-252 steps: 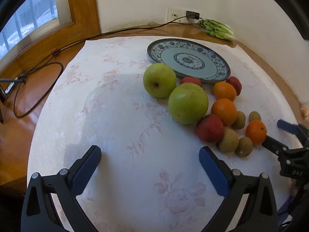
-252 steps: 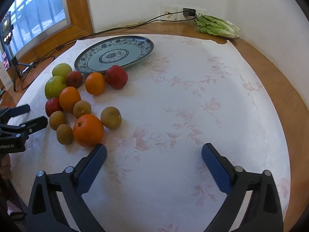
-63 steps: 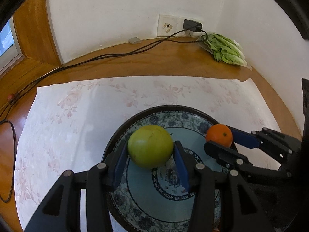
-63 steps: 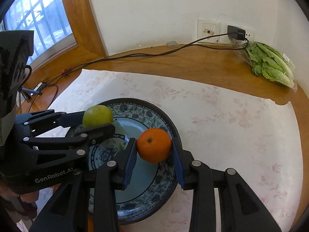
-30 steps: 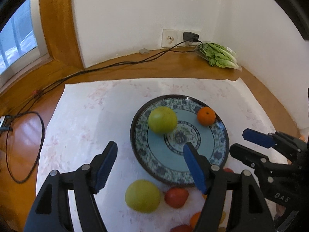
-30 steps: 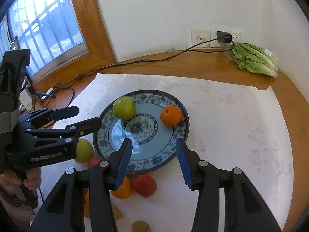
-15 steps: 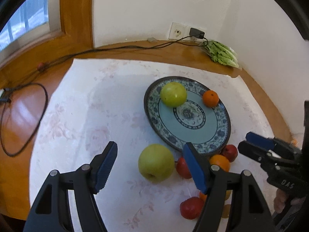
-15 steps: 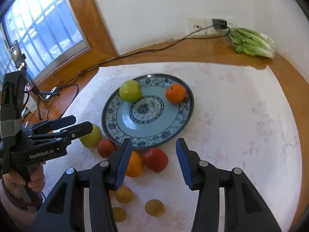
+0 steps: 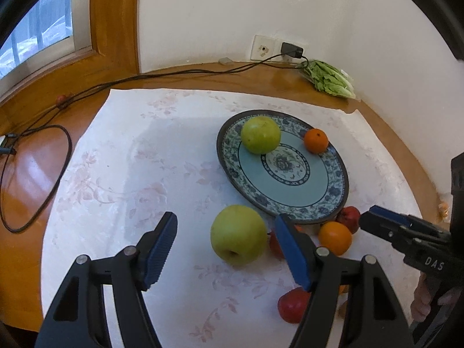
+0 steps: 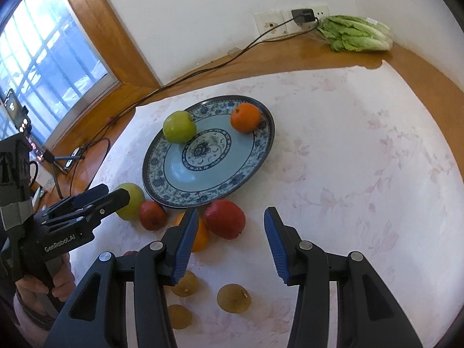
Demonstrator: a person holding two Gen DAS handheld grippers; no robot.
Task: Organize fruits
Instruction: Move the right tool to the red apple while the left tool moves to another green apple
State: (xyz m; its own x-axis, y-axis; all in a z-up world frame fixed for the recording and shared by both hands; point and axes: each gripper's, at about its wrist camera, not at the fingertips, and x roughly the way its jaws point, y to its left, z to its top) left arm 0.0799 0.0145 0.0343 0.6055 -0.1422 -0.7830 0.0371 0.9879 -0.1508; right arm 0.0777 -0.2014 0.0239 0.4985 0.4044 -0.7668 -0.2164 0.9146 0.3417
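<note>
Wooden table (image 9: 43,156) is wearing a floral cloth (image 9: 139,174); lettuce (image 9: 330,79) is lying cornerward; left tool (image 9: 226,249) is closing, ungrasping, beside the green apple (image 9: 238,234); right tool (image 10: 229,240) is gaping empty.

A wooden table (image 9: 37,179) carries a floral cloth (image 9: 130,168), cables (image 9: 58,133) and lettuce (image 9: 330,79).

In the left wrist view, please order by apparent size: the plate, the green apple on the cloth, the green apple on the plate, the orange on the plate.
1. plate
2. green apple on the cloth, though it is nearer the camera
3. green apple on the plate
4. orange on the plate
</note>
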